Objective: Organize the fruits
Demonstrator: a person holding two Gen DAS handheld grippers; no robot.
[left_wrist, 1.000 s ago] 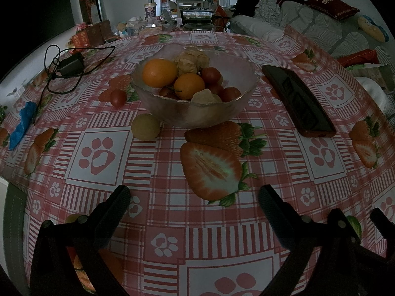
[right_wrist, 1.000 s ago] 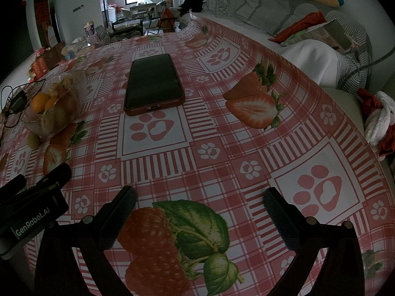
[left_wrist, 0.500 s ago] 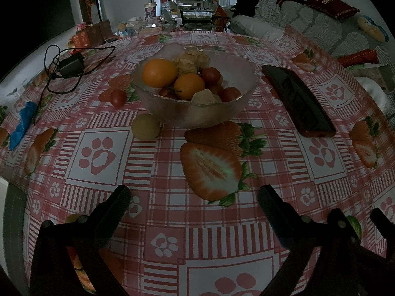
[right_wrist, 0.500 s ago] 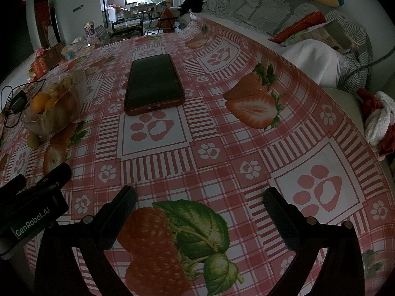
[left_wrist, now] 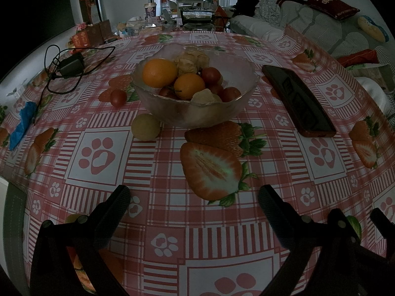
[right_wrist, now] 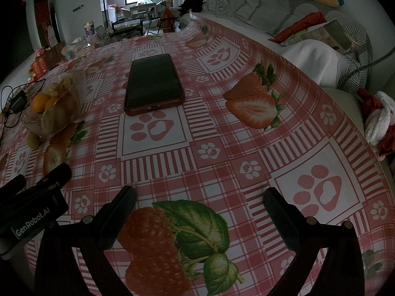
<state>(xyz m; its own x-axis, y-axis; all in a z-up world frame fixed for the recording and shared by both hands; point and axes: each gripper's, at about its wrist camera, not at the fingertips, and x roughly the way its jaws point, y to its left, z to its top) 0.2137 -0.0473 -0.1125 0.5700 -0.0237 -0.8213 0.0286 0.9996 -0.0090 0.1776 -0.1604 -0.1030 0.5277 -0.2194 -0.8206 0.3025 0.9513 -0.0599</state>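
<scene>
Nothing has moved since earlier: both the left tongs [left_wrist: 193,198] and right tongs [right_wrist: 199,201] hover wide apart and empty above the bench [left_wrist: 158,187], near the glass fruit bowl [left_wrist: 195,113].

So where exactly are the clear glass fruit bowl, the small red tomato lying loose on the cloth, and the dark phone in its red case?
Clear glass fruit bowl [left_wrist: 172,113]: left wrist view, front wall.
Small red tomato [left_wrist: 118,97]: left wrist view, middle.
Dark phone in red case [right_wrist: 153,81]: right wrist view, screen centre.

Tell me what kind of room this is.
Most likely a home living room: a sofa with cushions beside the table, a fruit bowl on its tablecloth, and a dining area further back.
</scene>
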